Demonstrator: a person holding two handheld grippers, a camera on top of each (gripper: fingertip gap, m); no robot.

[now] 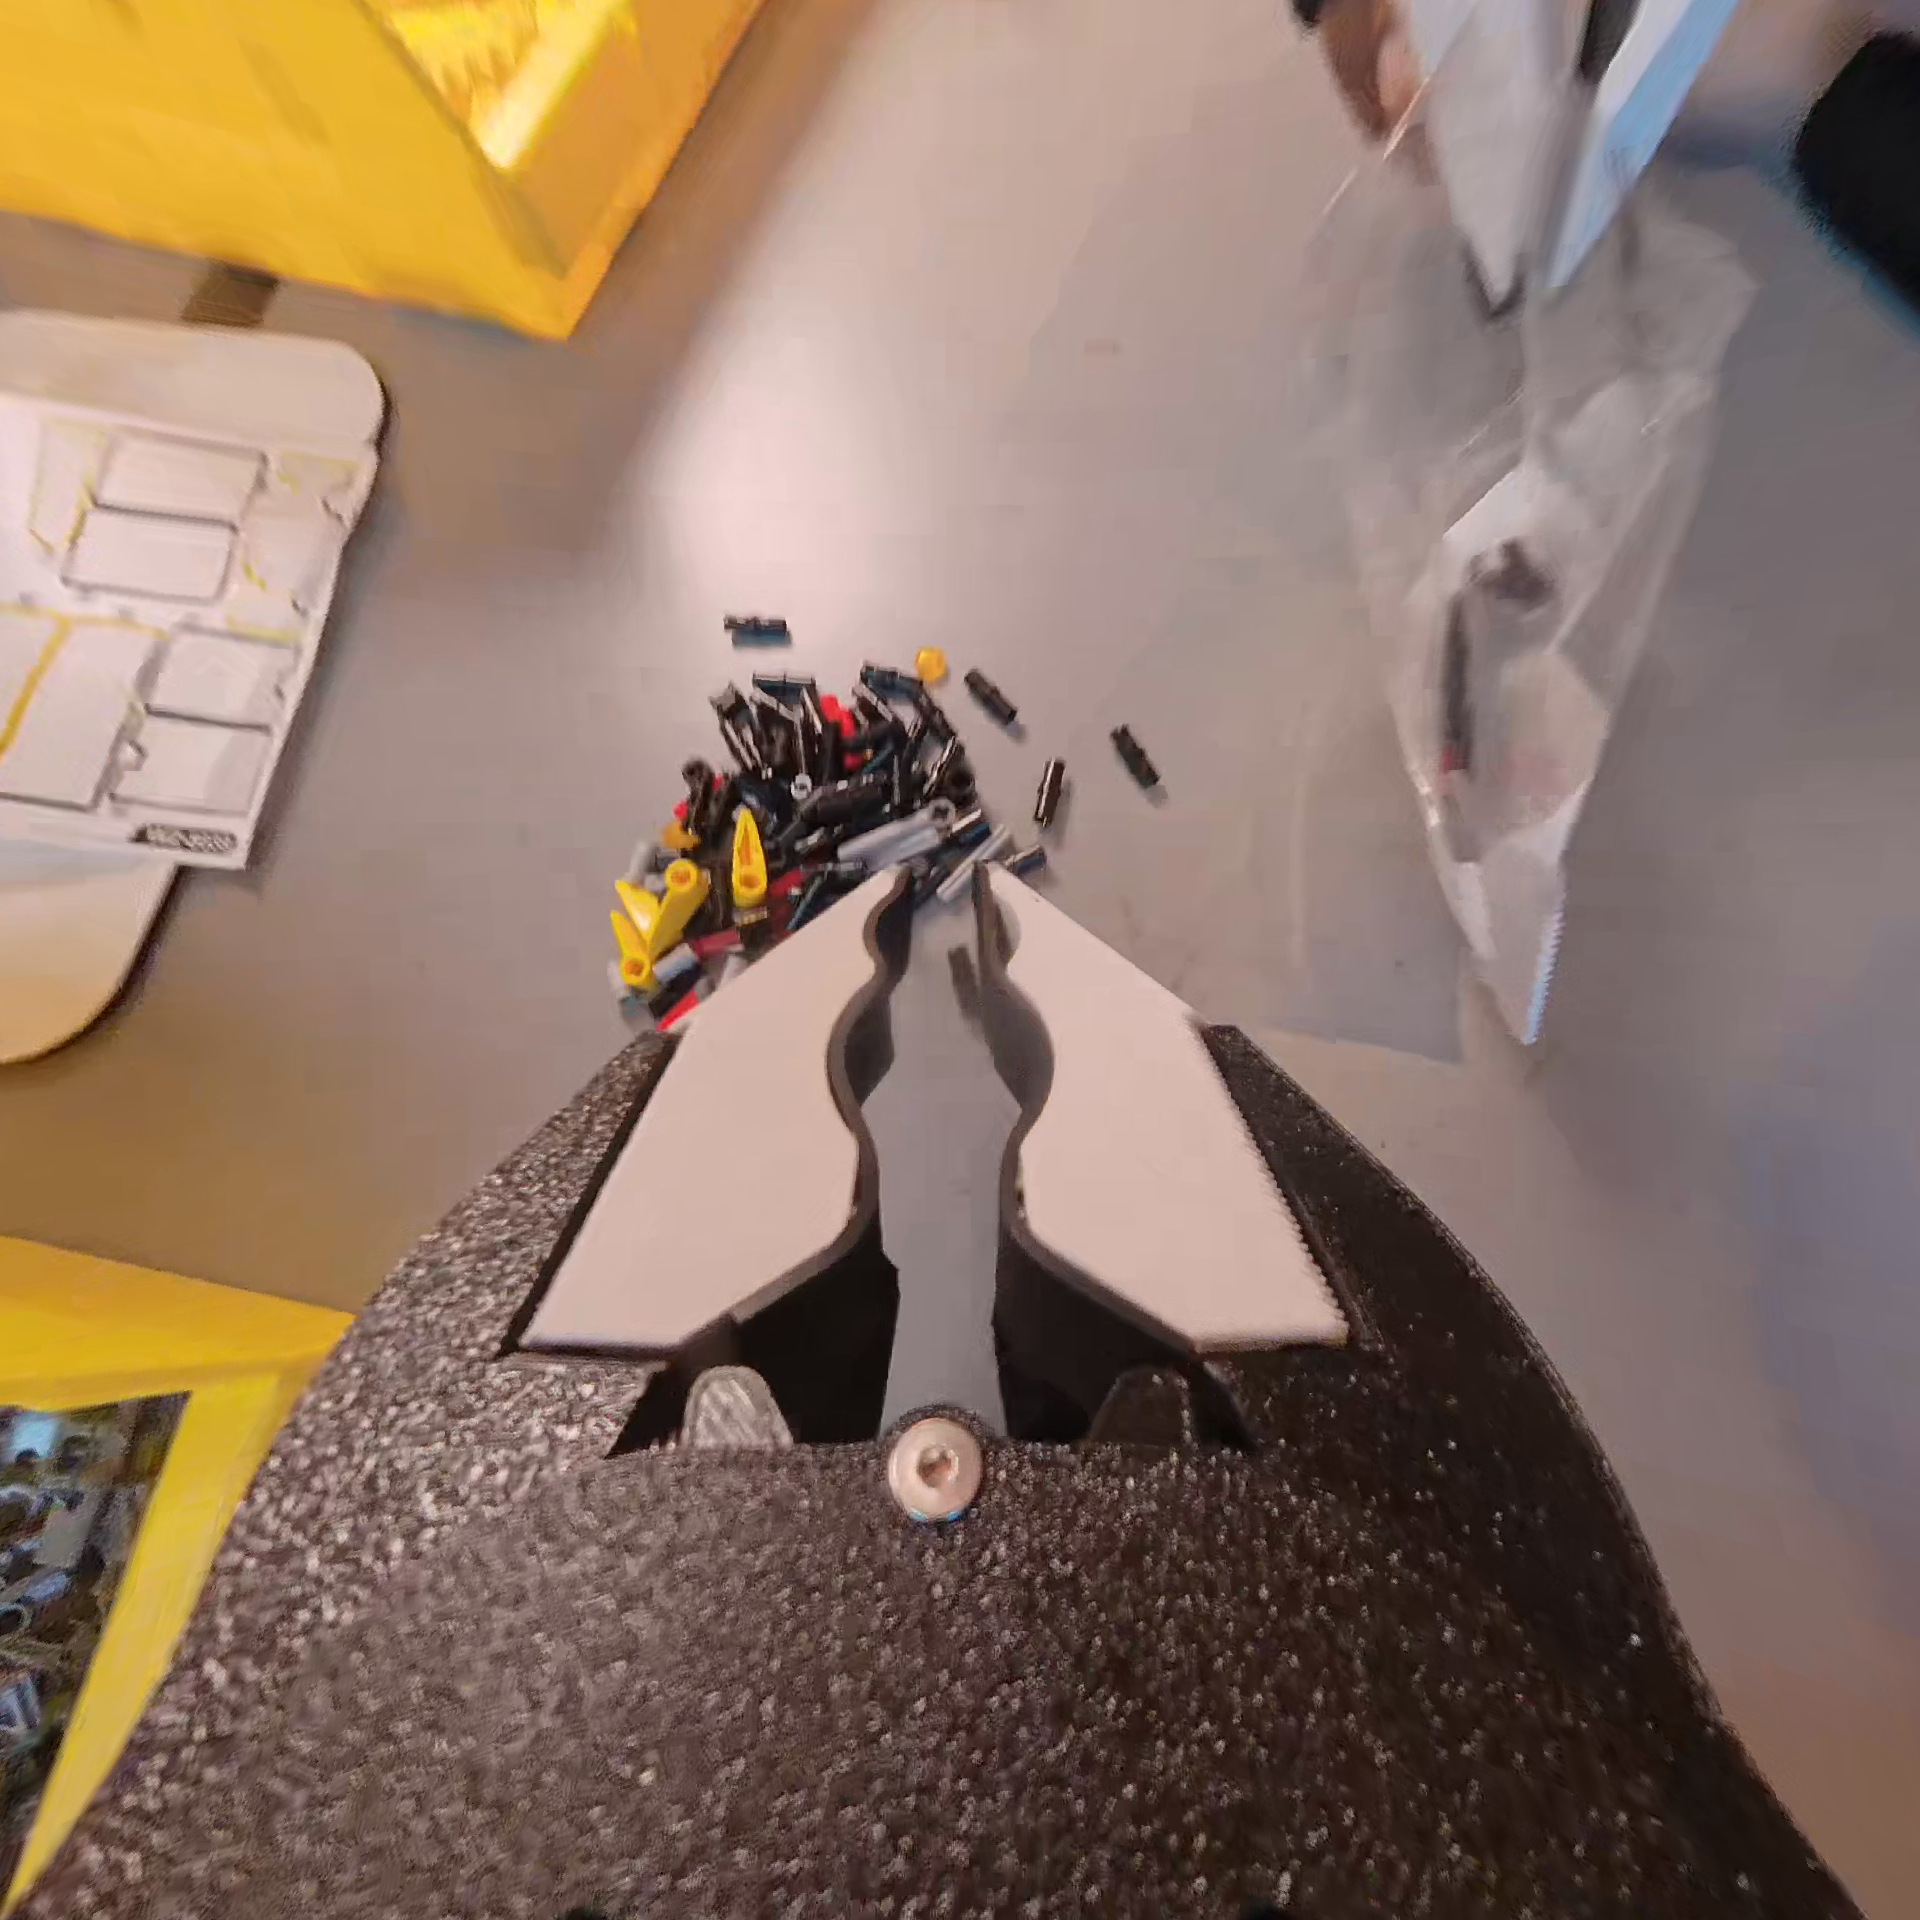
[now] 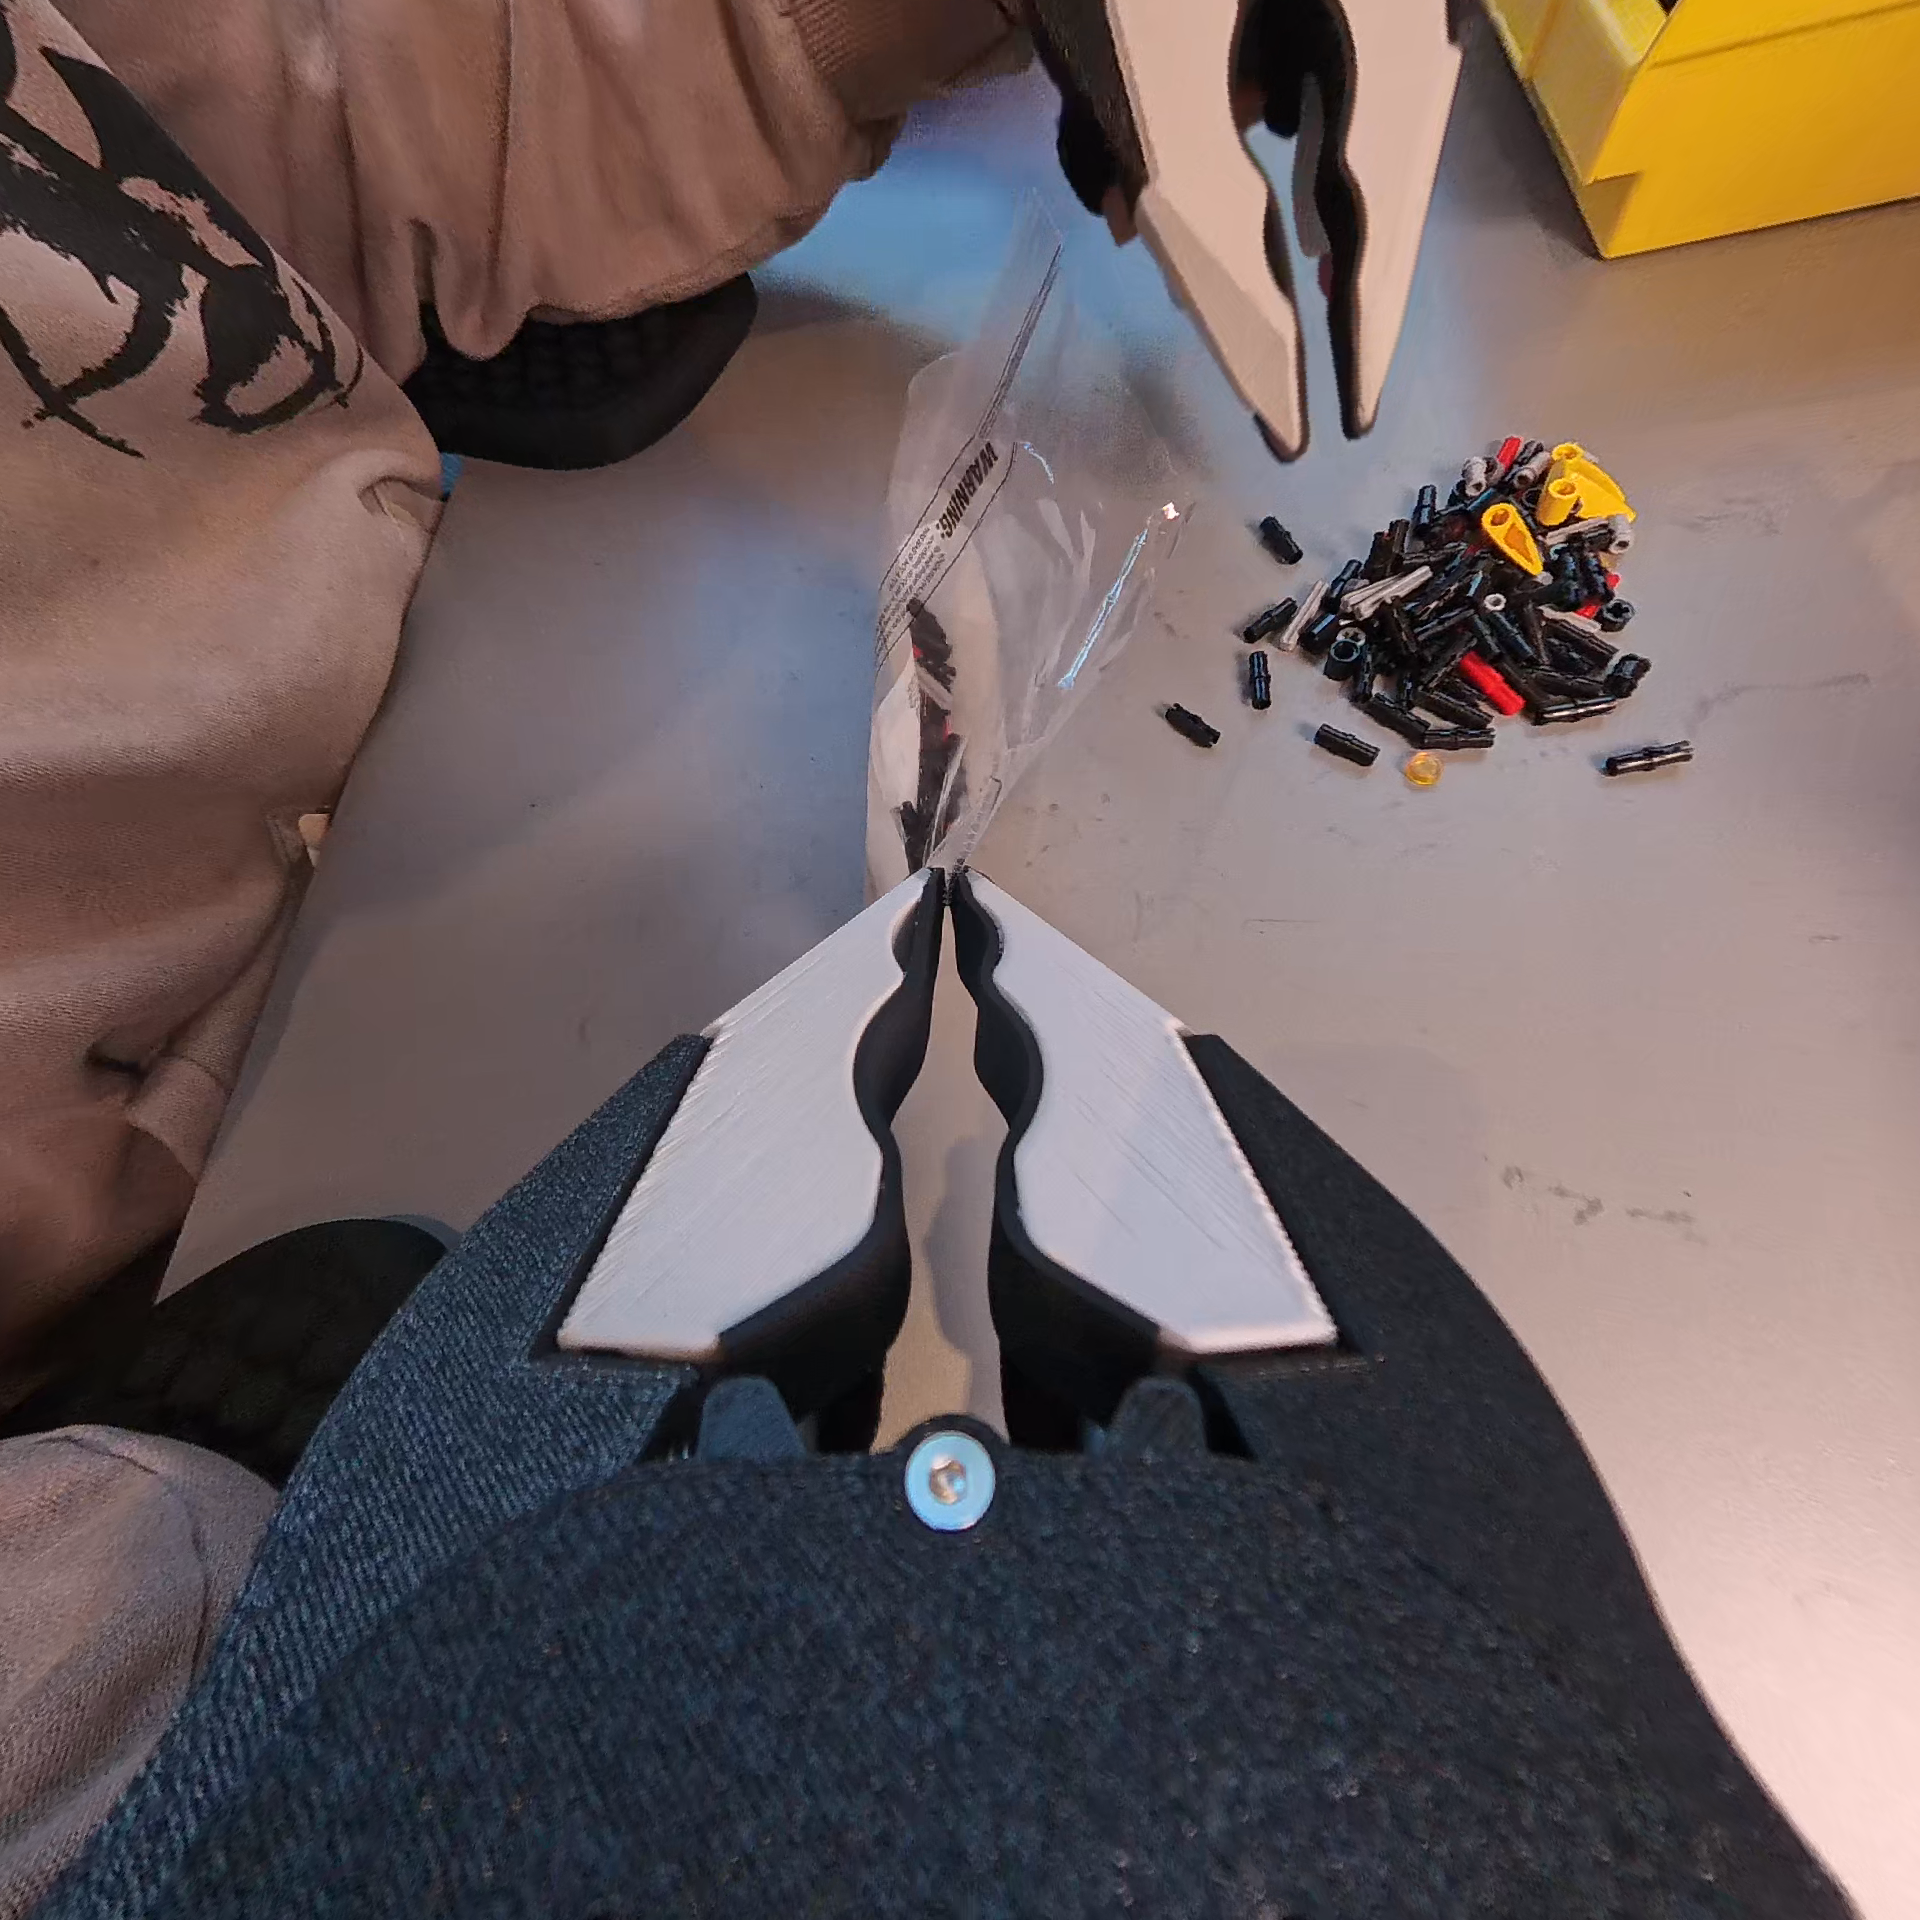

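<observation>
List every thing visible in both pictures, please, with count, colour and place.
pile of small parts: one heap plus strays, mostly black, some yellow, red, grey; on the grey table.
plastic bag: one, clear, few parts inside; pinched at its edge.
yellow box: at least one, beyond the pile.
sheet: one, white, left of the pile.
sleeve: beige, a person's.
left gripper: slightly open, empty, over the pile.
right gripper: shut on the bag.
</observation>
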